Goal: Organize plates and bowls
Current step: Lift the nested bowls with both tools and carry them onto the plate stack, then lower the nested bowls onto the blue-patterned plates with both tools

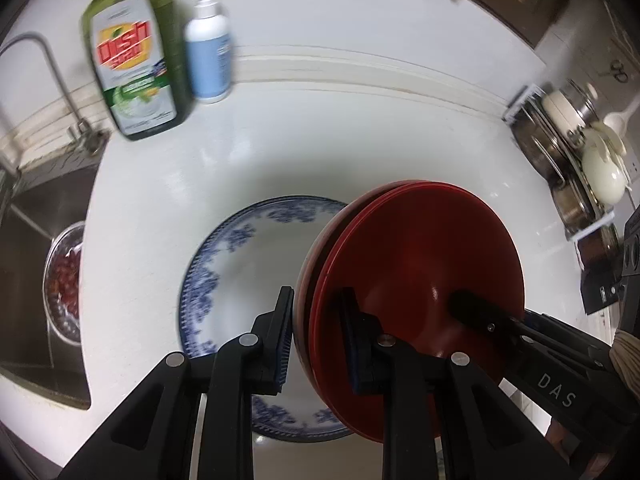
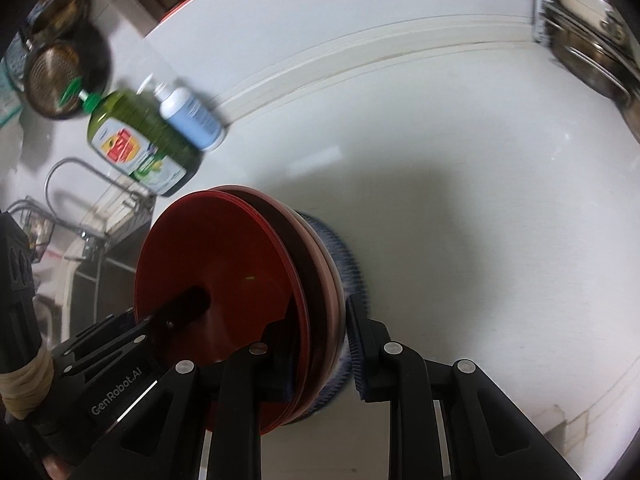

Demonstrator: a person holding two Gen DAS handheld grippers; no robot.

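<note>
A stack of red plates (image 1: 420, 264) hangs above the white counter (image 1: 320, 140), gripped from two opposite sides. My left gripper (image 1: 318, 334) is shut on the stack's near rim, one finger inside and one outside. My right gripper (image 2: 318, 354) is shut on the opposite rim of the red stack (image 2: 216, 264), whose lower rims look darker and pinkish. The right gripper's finger (image 1: 468, 306) reaches into the top plate from the right. Below the stack a blue-and-white patterned plate (image 1: 248, 276) lies flat on the counter; its blue rim (image 2: 348, 252) shows behind the stack.
A green dish-soap bottle (image 1: 132, 56) and a white-and-blue pump bottle (image 1: 208, 52) stand at the back left. A steel sink (image 1: 36, 240) with a faucet (image 1: 44, 64) and a colander of red food (image 1: 66, 280) lies left. A rack of steel pots (image 1: 568, 152) stands right.
</note>
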